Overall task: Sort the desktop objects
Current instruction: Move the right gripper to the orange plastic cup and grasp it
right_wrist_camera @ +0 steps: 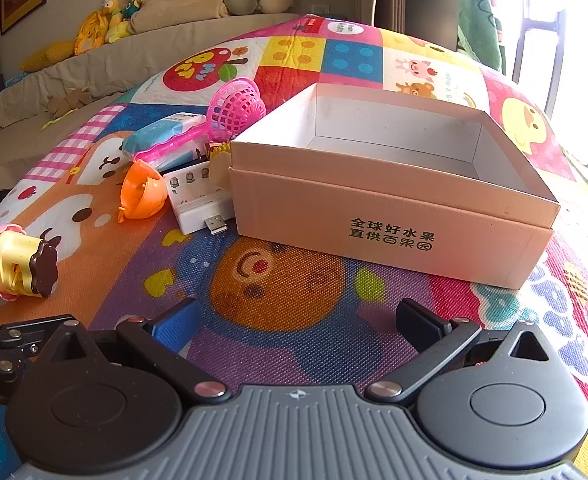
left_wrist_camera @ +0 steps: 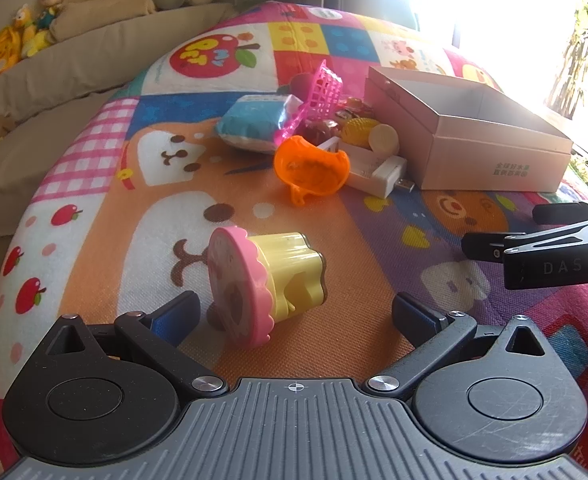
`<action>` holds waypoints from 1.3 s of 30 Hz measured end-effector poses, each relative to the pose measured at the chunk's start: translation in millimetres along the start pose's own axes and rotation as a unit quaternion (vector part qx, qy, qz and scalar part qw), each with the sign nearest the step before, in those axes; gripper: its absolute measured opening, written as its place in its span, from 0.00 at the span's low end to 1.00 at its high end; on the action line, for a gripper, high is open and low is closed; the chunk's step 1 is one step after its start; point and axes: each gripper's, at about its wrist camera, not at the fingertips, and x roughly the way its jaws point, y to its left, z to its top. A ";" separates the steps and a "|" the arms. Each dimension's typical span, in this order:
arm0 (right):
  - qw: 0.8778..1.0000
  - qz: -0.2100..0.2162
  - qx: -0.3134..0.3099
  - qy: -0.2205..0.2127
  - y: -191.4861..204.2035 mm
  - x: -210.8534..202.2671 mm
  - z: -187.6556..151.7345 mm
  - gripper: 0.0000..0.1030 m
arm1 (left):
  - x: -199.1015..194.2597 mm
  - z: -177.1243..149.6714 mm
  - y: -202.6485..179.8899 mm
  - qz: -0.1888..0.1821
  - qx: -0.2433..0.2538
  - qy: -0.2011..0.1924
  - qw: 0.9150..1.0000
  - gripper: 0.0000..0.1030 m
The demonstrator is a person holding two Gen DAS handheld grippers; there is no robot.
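A pink-and-yellow cupcake toy [left_wrist_camera: 268,280] lies on its side on the play mat, between and just ahead of my open left gripper's [left_wrist_camera: 294,314] fingers, untouched. It also shows in the right wrist view [right_wrist_camera: 20,266] at far left. An empty pink cardboard box [right_wrist_camera: 394,184] stands ahead of my open, empty right gripper [right_wrist_camera: 298,322]; the box also shows in the left wrist view [left_wrist_camera: 466,132]. Left of the box lie an orange toy [left_wrist_camera: 310,168], a white USB charger [left_wrist_camera: 378,172], a pink net scoop [right_wrist_camera: 230,116] and a blue tissue pack [left_wrist_camera: 254,122].
The colourful play mat [right_wrist_camera: 286,280] covers the surface. Small toy foods [left_wrist_camera: 358,126] sit behind the charger. A beige sofa with plush toys [right_wrist_camera: 110,24] runs along the back left. The right gripper's black fingers [left_wrist_camera: 494,246] show at the right edge of the left wrist view.
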 end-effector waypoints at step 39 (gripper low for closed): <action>0.999 -0.041 0.022 0.027 19.6 -17.3 -11.8 1.00 | -20.0 14.6 21.3 0.013 0.021 -0.045 0.999 1.00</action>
